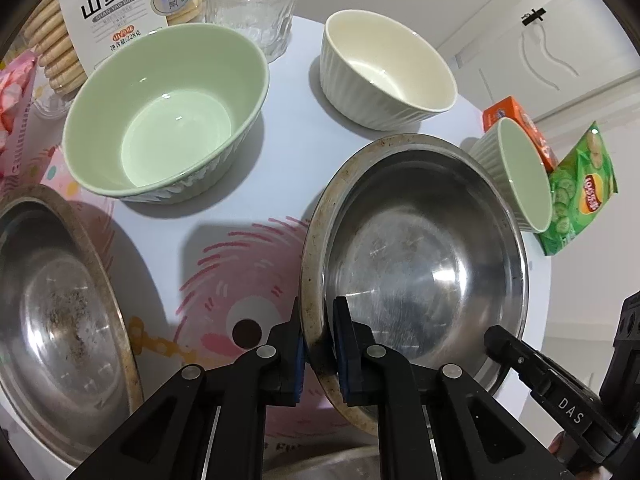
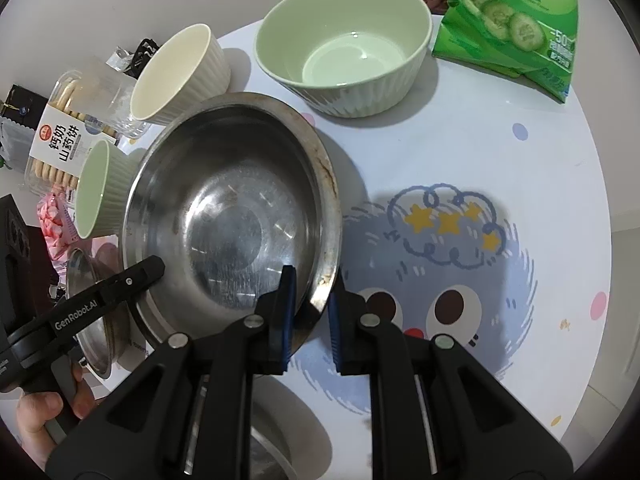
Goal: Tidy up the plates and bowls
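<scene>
A stained steel bowl (image 1: pixel 420 264) (image 2: pixel 232 216) is held by both grippers at opposite rims. My left gripper (image 1: pixel 318 344) is shut on its left rim, one blue pad inside and one outside. My right gripper (image 2: pixel 312 312) is shut on its right rim the same way. The right gripper's finger (image 1: pixel 496 340) shows in the left wrist view, and the left gripper's finger (image 2: pixel 152 268) in the right wrist view. A second steel bowl (image 1: pixel 60 300) (image 2: pixel 92 320) sits to the left. Two green bowls (image 1: pixel 168 120) (image 2: pixel 344 52) and a cream bowl (image 1: pixel 384 72) (image 2: pixel 180 76) stand beyond.
The round table (image 2: pixel 520 160) has a cartoon cloth. A biscuit pack (image 1: pixel 112 12), a glass jar (image 1: pixel 256 8), an orange box (image 1: pixel 516 120) and a green chips bag (image 2: pixel 516 20) line its far edge. A hand (image 2: pixel 40 412) holds the left gripper. Another steel dish (image 2: pixel 272 440) lies below the grippers.
</scene>
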Demonstrator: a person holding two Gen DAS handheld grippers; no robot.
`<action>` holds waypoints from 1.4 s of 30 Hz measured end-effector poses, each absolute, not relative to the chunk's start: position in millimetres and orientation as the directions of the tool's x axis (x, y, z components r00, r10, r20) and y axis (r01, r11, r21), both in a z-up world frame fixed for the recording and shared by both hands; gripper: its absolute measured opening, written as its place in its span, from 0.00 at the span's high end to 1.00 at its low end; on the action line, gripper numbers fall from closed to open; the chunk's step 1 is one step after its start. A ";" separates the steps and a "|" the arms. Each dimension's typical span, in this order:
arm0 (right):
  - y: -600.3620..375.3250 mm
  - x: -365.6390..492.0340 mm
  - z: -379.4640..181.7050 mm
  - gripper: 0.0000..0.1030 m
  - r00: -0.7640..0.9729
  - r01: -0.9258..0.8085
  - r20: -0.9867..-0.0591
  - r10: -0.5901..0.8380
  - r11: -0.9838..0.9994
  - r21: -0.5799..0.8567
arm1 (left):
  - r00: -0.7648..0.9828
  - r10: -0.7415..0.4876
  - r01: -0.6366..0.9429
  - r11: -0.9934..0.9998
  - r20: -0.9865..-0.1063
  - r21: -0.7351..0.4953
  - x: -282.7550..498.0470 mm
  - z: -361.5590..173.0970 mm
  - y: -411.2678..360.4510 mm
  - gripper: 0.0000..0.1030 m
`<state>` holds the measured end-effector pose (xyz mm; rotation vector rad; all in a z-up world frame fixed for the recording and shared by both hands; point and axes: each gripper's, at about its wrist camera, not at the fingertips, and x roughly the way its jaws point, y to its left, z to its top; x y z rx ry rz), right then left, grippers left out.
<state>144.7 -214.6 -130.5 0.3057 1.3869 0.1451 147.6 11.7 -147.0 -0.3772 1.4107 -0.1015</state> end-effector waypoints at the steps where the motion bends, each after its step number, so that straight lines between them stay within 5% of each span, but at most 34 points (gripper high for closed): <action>1: -215.4 142.4 -128.1 0.84 0.187 0.077 -0.941 0.280 0.951 0.298 | 0.174 -0.295 -0.148 0.936 -0.940 -0.321 145.1 -143.0 12.4 0.89; 16: -205.9 33.6 -52.4 0.83 0.279 0.026 -0.910 0.306 0.945 0.325 | 0.249 -0.288 -0.046 0.950 -0.925 -0.309 36.5 -71.1 27.1 0.89; 42: -167.2 -45.3 -96.0 0.82 0.226 0.021 -0.936 0.268 0.960 0.280 | 0.197 -0.257 -0.069 0.959 -0.946 -0.275 -33.3 -116.9 48.8 0.88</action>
